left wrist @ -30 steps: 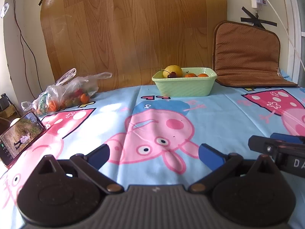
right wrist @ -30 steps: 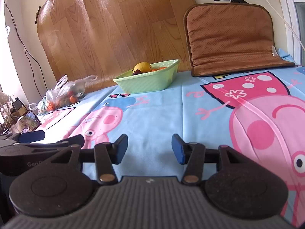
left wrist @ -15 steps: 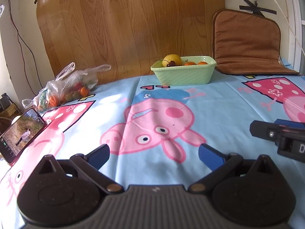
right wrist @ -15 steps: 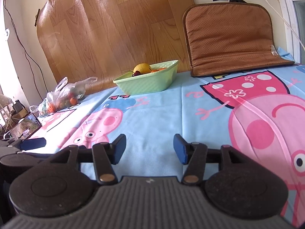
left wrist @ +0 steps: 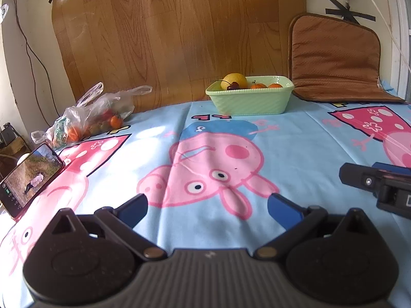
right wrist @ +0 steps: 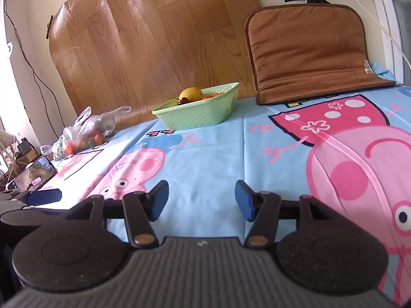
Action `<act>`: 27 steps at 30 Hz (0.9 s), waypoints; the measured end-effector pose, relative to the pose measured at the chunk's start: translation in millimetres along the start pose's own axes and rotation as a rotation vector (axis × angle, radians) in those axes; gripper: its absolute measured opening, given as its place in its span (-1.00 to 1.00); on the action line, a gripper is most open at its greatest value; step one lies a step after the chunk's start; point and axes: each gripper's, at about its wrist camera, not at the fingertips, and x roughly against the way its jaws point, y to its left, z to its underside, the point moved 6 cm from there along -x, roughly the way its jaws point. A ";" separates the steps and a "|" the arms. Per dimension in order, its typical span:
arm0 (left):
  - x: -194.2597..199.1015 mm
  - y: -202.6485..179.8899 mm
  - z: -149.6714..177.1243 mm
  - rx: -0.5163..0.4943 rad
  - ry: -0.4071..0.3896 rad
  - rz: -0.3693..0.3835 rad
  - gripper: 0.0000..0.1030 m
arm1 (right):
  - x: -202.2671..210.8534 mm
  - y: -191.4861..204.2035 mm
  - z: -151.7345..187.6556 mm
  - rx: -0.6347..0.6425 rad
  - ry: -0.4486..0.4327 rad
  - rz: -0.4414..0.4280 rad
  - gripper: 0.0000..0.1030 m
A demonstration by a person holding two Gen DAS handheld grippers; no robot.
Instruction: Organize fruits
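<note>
A pale green bowl point(left wrist: 250, 100) point(right wrist: 197, 114) stands at the back of the table. It holds a yellow fruit point(left wrist: 234, 80) point(right wrist: 190, 93), a dark cherry point(left wrist: 233, 86) and small oranges point(left wrist: 258, 85). At the back left lies a clear plastic bag point(left wrist: 95, 118) point(right wrist: 84, 133) with more small fruits inside. My left gripper point(left wrist: 206, 205) hovers low over the cartoon-pig cloth, open and empty. To its right my right gripper point(right wrist: 201, 197) is also open, less wide, with nothing between its blue pads. Both are far from the bowl and the bag.
A phone point(left wrist: 30, 177) with its screen lit leans at the table's left edge. A brown cushion point(left wrist: 334, 59) leans on the wall at the back right, and a wood-pattern sheet point(left wrist: 179, 38) stands behind the bowl. Cables hang on the walls.
The right gripper's jaws have spread slightly wider. Both hands have stayed where they were, and the fruits have not moved.
</note>
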 end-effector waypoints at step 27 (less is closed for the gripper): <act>-1.9 1.2 -2.0 -0.002 0.001 -0.017 1.00 | 0.6 -0.8 0.3 -0.008 -0.001 -0.003 0.23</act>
